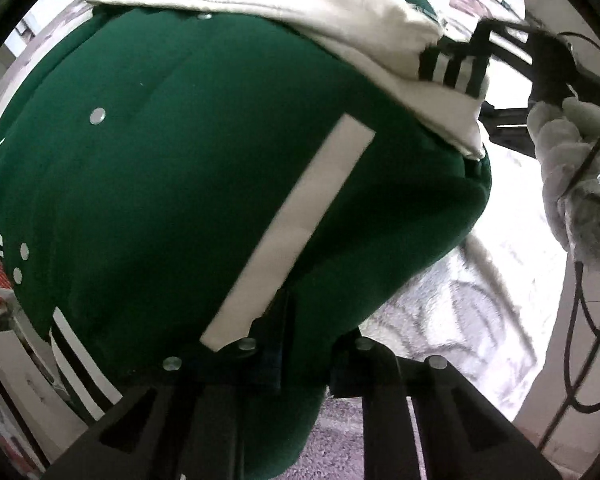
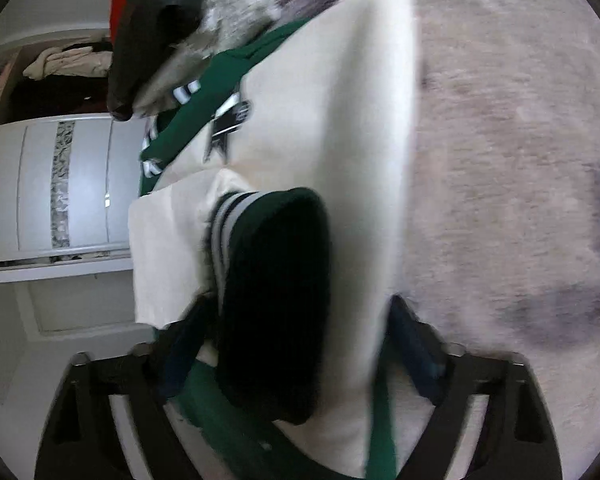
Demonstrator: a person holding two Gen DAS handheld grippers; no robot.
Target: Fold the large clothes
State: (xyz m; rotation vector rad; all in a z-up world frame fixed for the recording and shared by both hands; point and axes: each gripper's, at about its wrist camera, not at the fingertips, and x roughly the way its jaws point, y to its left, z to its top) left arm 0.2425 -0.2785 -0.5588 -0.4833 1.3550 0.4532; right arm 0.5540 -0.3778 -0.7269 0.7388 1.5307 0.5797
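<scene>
Garment: green varsity jacket with cream sleeves (image 1: 188, 184), press studs and black-and-white striped ribbing; it fills most of the left wrist view and runs down the middle of the right wrist view, lying on a bed.
Writing: none readable; a dark star-shaped patch (image 2: 224, 128) sits on the cream fabric at centre left of the right wrist view, its lettering too blurred to make out.
Pocket trim: cream welt strip (image 1: 292, 236) runs diagonally across the green body, from centre right down to bottom centre.
Cuff: dark striped ribbed cuff (image 2: 268, 292) lies at the centre of the right wrist view, on the cream sleeve.
Left hand-held gripper (image 1: 304, 364): bottom centre, pointing down at the jacket, jaws drawn nearly together and pinching the green fabric by the lower end of the welt.
Right hand-held gripper (image 2: 296, 344): bottom centre, jaws partly apart with the cuff and cream sleeve between them; whether the pads press on the cloth is unclear.
Bed cover: pale grey patterned bedspread (image 2: 520, 160) on the right of both views.
Surroundings: white wardrobe door with a patterned strip (image 2: 60, 188) at left; fluffy grey-white garment (image 2: 236, 12) and a black item at the top, overlapping the jacket's collar end.
Person: a hand in a fuzzy pale sleeve (image 1: 560, 136) at upper right of the left wrist view, with dark cables beside it.
</scene>
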